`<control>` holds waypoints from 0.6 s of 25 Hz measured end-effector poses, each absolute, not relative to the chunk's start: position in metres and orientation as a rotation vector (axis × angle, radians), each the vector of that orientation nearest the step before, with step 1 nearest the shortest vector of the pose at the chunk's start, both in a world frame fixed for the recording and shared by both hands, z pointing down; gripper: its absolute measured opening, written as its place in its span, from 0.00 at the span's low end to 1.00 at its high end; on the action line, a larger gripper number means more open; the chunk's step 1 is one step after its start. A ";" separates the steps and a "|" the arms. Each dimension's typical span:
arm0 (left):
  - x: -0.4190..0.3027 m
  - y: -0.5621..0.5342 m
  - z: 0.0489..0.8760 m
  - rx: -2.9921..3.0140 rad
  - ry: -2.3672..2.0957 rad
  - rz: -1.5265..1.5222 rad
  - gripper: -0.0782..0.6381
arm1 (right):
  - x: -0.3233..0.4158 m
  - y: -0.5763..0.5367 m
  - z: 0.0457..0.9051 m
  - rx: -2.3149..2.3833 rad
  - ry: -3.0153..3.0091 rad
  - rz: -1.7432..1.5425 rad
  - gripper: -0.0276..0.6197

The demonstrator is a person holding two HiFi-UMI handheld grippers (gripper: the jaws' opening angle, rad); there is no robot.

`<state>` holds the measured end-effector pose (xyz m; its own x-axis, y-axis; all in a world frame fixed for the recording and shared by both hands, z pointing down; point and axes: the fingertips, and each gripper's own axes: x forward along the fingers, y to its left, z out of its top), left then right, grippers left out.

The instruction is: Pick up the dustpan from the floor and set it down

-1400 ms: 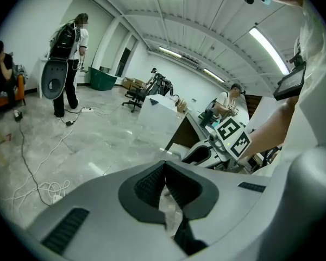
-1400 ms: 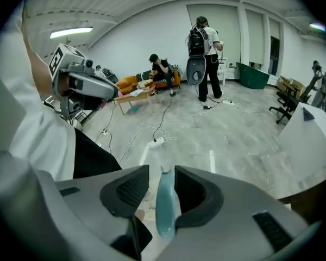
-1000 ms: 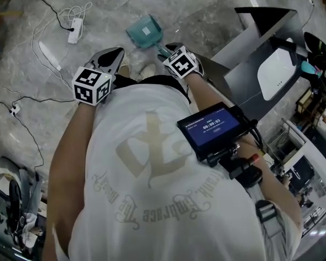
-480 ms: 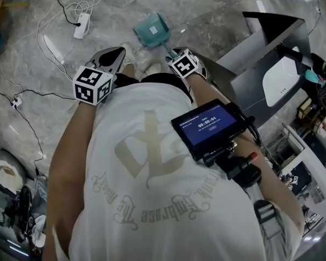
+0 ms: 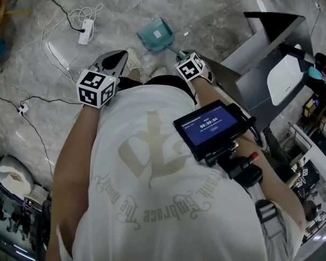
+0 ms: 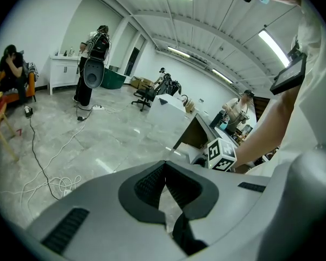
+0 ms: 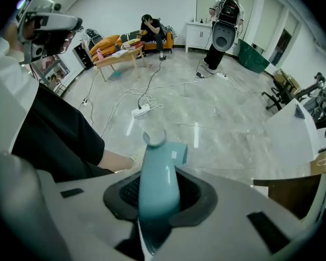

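Left gripper (image 6: pixel 164 168), jaws together

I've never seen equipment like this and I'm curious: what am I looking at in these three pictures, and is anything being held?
There is no robot here: a person holds a two-jaw gripper in each hand. The head view comes from a camera on the person's head, looking steeply down. The other two pictures come from cameras riding on each gripper. On the grey floor lie a teal dustpan and a white power strip. The right gripper has just been closing its jaws on the dustpan's handle, which now looks clamped between them. The left gripper is shut and holds nothing. The black-and-white cubes are parts of the grippers.
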<state>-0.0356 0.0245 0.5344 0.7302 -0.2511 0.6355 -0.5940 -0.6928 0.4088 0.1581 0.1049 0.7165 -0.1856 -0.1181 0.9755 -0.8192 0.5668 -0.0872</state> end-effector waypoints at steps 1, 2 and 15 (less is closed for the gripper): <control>-0.036 0.024 0.534 2.319 -0.634 0.731 0.12 | 0.160 0.106 0.716 0.802 -1.653 0.763 0.20; -0.037 0.023 0.534 2.321 -0.631 0.729 0.12 | 0.161 0.107 0.716 0.807 -1.648 0.762 0.19; -0.050 0.002 0.526 2.378 -0.581 0.706 0.12 | 0.148 0.109 0.691 0.914 -1.657 0.761 0.17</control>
